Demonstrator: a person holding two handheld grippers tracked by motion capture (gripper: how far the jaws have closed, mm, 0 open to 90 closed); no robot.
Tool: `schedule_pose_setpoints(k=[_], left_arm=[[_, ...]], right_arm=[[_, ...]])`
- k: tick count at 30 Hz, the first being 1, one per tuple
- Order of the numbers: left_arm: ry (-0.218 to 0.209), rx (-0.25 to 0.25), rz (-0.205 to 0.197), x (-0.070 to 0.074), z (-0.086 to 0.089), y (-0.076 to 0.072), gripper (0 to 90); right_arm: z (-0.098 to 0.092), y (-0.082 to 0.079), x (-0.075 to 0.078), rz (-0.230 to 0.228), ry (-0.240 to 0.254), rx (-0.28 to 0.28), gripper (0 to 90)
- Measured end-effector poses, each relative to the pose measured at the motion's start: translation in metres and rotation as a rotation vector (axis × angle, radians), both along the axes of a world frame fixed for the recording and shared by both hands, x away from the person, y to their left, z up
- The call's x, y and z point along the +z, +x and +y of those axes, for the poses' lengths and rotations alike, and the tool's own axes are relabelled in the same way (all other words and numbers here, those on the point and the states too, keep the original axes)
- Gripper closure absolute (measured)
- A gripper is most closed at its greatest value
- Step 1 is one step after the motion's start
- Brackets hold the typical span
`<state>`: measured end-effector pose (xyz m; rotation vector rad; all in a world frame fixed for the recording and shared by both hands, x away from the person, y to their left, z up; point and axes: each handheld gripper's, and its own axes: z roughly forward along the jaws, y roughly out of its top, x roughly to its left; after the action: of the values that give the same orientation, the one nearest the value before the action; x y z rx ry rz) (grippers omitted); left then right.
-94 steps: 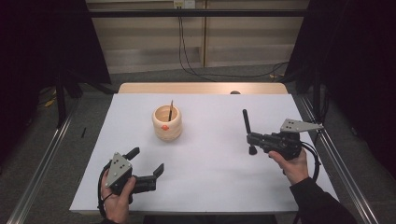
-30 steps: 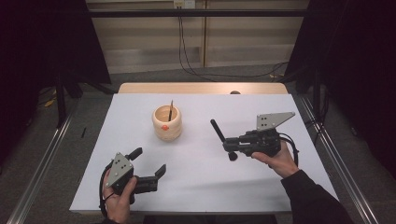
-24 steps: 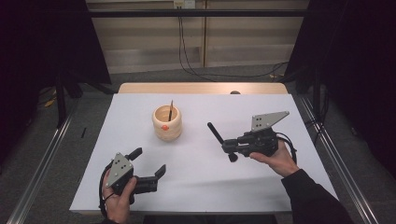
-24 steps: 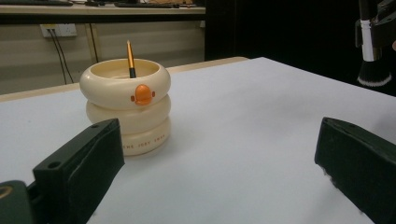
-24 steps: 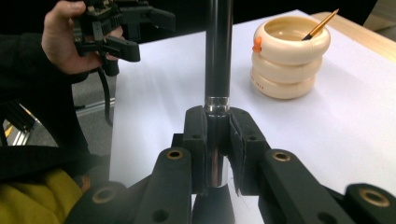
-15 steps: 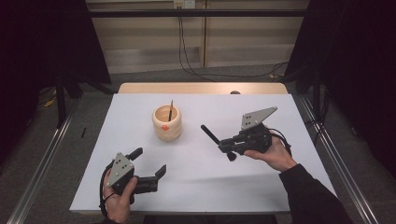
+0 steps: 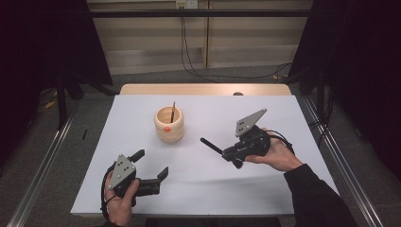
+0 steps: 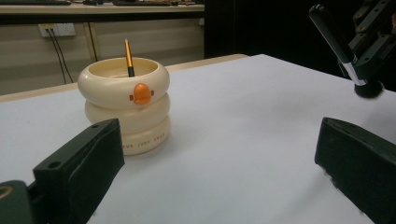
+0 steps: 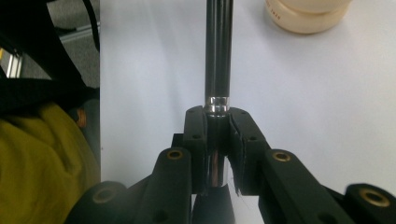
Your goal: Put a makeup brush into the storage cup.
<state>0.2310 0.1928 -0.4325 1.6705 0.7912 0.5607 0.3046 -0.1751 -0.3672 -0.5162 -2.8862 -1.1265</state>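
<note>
A white table (image 7: 283,118) stands amid dark curtains (image 7: 42,47).

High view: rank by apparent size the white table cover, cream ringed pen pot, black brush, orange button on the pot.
1. White table cover
2. Cream ringed pen pot
3. Black brush held in the right gripper, partly hidden by its fingers, so the rank is unsure
4. Orange button

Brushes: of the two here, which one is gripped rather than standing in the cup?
The black-handled brush with the silver ferrule, clamped between the right gripper jaws and held above the table. The other, orange-handled brush stands loose in the cream duck cup.
</note>
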Motion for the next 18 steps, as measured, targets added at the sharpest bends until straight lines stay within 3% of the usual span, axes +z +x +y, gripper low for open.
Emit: schedule_pose_setpoints(k=[12, 18], left_arm=[[-0.004, 0.0, 0.003, 0.0, 0.001, 0.0, 1.1], [-0.002, -0.005, 0.001, 0.0, 0.001, 0.0, 1.1]], right_arm=[[0.009, -0.004, -0.006, 0.018, -0.142, 0.059, 78.8], [0.012, -0.006, -0.009, 0.038, -0.198, 0.062, 78.8]])
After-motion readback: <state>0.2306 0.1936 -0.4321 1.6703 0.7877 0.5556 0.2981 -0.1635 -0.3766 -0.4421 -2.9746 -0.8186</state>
